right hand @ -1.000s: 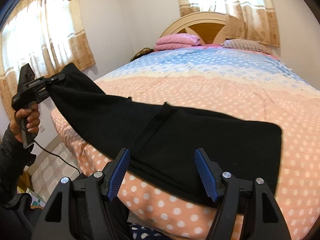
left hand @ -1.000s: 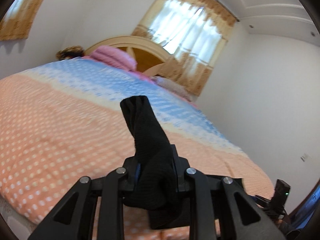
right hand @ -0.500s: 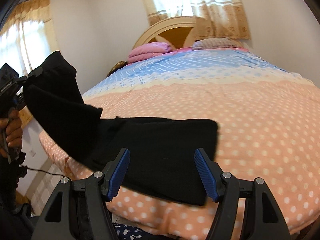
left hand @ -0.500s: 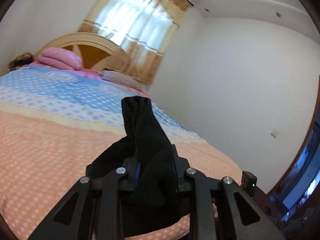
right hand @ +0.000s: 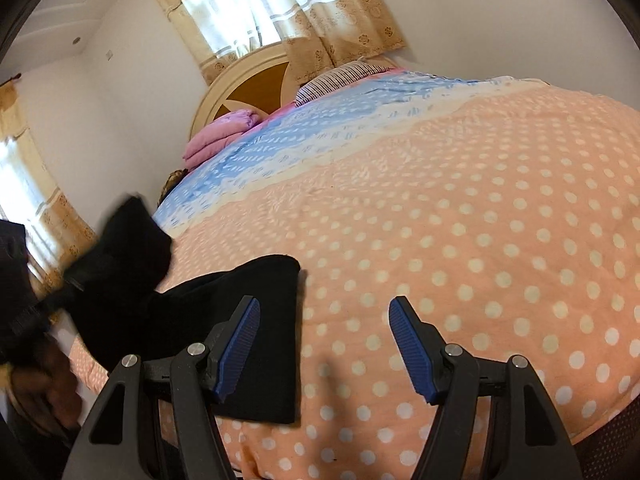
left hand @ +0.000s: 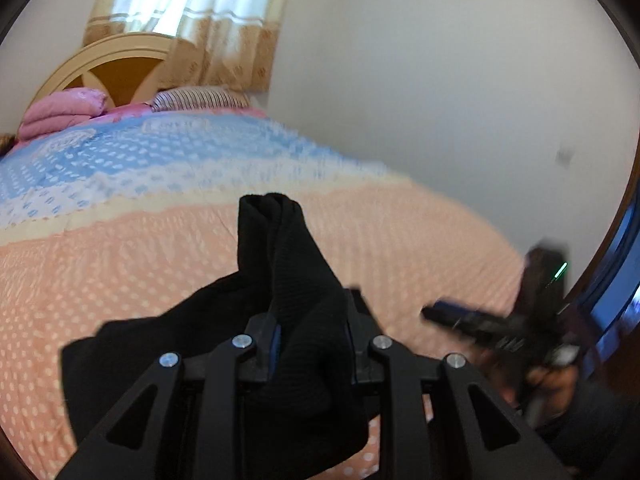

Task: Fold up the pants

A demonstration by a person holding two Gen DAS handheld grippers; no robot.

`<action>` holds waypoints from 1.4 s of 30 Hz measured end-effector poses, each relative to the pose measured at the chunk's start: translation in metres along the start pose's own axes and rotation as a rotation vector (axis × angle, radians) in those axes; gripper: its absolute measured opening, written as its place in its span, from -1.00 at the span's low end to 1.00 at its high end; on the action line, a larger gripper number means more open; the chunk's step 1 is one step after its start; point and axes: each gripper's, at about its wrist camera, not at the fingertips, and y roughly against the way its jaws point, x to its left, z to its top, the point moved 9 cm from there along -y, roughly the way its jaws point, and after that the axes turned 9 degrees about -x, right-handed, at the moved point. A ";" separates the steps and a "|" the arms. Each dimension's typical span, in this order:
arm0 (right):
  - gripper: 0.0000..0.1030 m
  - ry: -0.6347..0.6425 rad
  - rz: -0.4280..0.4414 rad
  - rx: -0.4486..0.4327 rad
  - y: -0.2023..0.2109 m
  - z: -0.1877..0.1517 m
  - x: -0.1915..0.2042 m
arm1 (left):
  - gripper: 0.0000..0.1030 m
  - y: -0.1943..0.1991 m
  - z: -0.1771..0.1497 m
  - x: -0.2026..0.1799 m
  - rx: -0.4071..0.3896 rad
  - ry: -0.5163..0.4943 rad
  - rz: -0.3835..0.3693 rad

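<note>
The black pants (right hand: 248,336) lie at the near edge of the bed (right hand: 460,248), toward its near left corner as the right wrist view shows it, with one end lifted off the bedspread. That raised end is bunched between the jaws of the left tool (left hand: 310,332), which is closed on the fabric; a tuft of ribbed cloth stands up past the fingertips. Held this way, the end can be carried across the part that rests flat, which appears to be a fold in progress: one half stays down as the base and the other is brought over it. The flat part ends in a straight edge lying on the spotted orange cover, so the layers already look doubled there.

The right tool (right hand: 324,344) holds nothing. Its blue pads (right hand: 412,348) stand wide apart above the bedspread, the left finger over the flat edge of the pants and the right finger over bare cover. It seems placed to steady or smooth the resting layer, though no contact is visible.

Both tools tip downward toward the bed. In the left wrist view the right tool (left hand: 496,324) shows blurred at the right, near the bed's near edge, with a hand (left hand: 556,384) under it. In the right wrist view the left tool sits low at the left edge, its hand (right hand: 36,392) below the dark cloth, the lifted end rising above it.
</note>
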 end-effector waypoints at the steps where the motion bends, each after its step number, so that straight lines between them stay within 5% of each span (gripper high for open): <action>1: 0.33 0.001 -0.002 -0.003 0.001 -0.001 0.000 | -0.52 -0.008 -0.008 -0.005 0.016 -0.023 0.009; 8: 0.33 0.007 -0.011 -0.001 -0.001 -0.006 -0.001 | -0.47 -0.035 -0.036 -0.022 0.084 -0.088 0.026; 17: 0.33 0.011 -0.009 -0.019 -0.001 -0.008 0.002 | 0.18 0.023 -0.030 -0.039 -0.012 -0.059 -0.053; 20: 0.33 0.010 0.029 -0.023 0.005 -0.006 0.015 | 0.47 0.040 -0.028 -0.031 -0.073 -0.076 -0.001; 25: 0.33 0.068 0.131 0.022 0.005 -0.015 0.062 | 0.80 0.061 -0.032 0.023 -0.126 -0.052 0.195; 31: 0.31 0.208 0.094 0.126 -0.016 -0.046 0.096 | 0.80 0.053 -0.054 0.070 -0.088 0.060 0.295; 33: -0.47 0.207 0.074 0.151 -0.018 -0.051 0.092 | 0.80 0.050 -0.061 0.078 -0.070 0.085 0.309; 36: -0.63 0.153 0.092 0.173 -0.011 -0.052 0.077 | 0.80 0.047 -0.070 0.084 -0.056 0.123 0.308; 42: -0.60 0.103 0.093 0.222 -0.015 -0.068 0.052 | 0.92 0.041 -0.079 0.083 -0.036 0.104 0.309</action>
